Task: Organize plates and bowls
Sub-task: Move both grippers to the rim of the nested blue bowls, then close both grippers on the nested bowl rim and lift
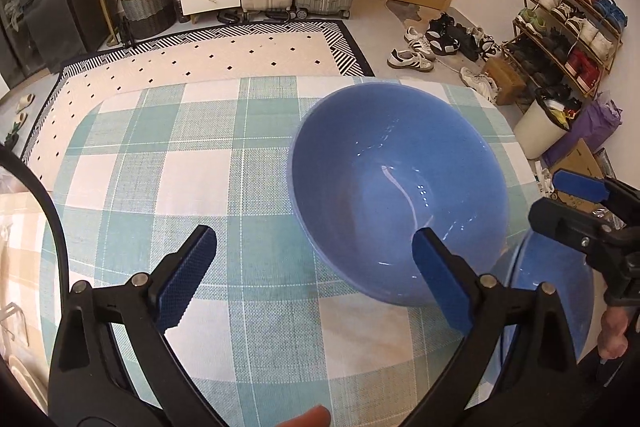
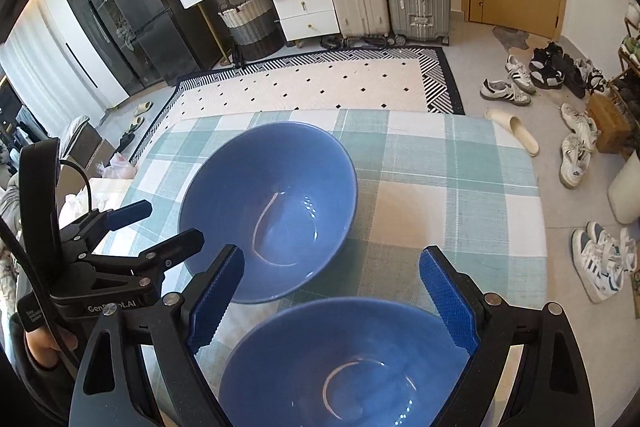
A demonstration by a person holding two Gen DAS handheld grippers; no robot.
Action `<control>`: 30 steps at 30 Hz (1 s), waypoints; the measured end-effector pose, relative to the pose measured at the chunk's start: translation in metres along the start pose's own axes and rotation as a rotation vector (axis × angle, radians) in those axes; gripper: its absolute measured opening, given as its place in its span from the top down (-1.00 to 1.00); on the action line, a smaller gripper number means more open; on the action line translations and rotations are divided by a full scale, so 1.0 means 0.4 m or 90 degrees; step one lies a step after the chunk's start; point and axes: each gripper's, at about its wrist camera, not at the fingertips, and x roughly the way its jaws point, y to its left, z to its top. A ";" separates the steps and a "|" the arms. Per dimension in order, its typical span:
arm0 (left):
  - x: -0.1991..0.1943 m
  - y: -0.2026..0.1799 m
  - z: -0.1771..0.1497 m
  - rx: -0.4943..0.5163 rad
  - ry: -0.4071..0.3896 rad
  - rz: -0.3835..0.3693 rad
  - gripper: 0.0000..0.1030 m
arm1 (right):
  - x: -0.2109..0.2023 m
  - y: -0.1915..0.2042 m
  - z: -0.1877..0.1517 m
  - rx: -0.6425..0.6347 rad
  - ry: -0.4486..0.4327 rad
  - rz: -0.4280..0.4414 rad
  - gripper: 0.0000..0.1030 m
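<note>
Two blue bowls on checked desk: far bowl (image 2: 268, 215), near bowl (image 2: 344, 367) just beside it. Left hand-held gripper (image 1: 316, 279) spread, empty, one finger over far bowl's rim. Right hand-held gripper (image 2: 332, 299) spread above near bowl. Risk: glossy rim slips from pads, bowls knock.

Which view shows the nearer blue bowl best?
The right wrist view: the nearer bowl lies below the open right gripper, with its rim and inside visible. The left wrist view shows only a sliver of that bowl, behind the left gripper.
</note>
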 end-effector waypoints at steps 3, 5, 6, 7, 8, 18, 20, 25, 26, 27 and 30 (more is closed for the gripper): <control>0.021 0.005 0.001 -0.001 0.007 -0.003 -0.81 | 0.028 0.001 0.009 -0.003 0.009 0.003 -0.77; 0.034 0.006 0.003 -0.003 0.010 -0.003 -0.79 | 0.044 0.002 0.012 -0.003 0.015 0.005 -0.70; 0.041 0.007 0.004 -0.003 0.013 -0.005 -0.77 | 0.049 0.003 0.015 -0.004 0.018 0.005 -0.69; 0.047 0.009 0.006 -0.004 0.014 -0.006 -0.75 | 0.055 0.004 0.016 -0.004 0.020 0.005 -0.66; 0.053 0.011 0.006 -0.005 0.016 -0.008 -0.69 | 0.061 0.005 0.017 -0.005 0.023 0.007 -0.64; 0.097 0.021 0.014 -0.011 0.028 -0.018 -0.22 | 0.102 0.009 0.028 -0.014 0.040 0.012 -0.40; 0.104 0.023 0.014 -0.011 0.032 -0.019 -0.13 | 0.111 0.008 0.028 -0.013 0.044 0.012 -0.32; 0.125 0.027 0.011 -0.009 0.044 -0.026 0.17 | 0.132 0.009 0.027 -0.013 0.057 0.011 -0.04; 0.129 0.026 0.011 -0.008 0.046 -0.026 0.23 | 0.136 0.009 0.027 -0.012 0.060 0.012 0.03; 0.133 0.026 0.011 -0.008 0.048 -0.028 0.28 | 0.140 0.009 0.027 -0.012 0.062 0.012 0.04; 0.140 0.025 0.009 -0.005 0.050 -0.034 0.38 | 0.149 0.013 0.024 -0.015 0.069 0.015 0.22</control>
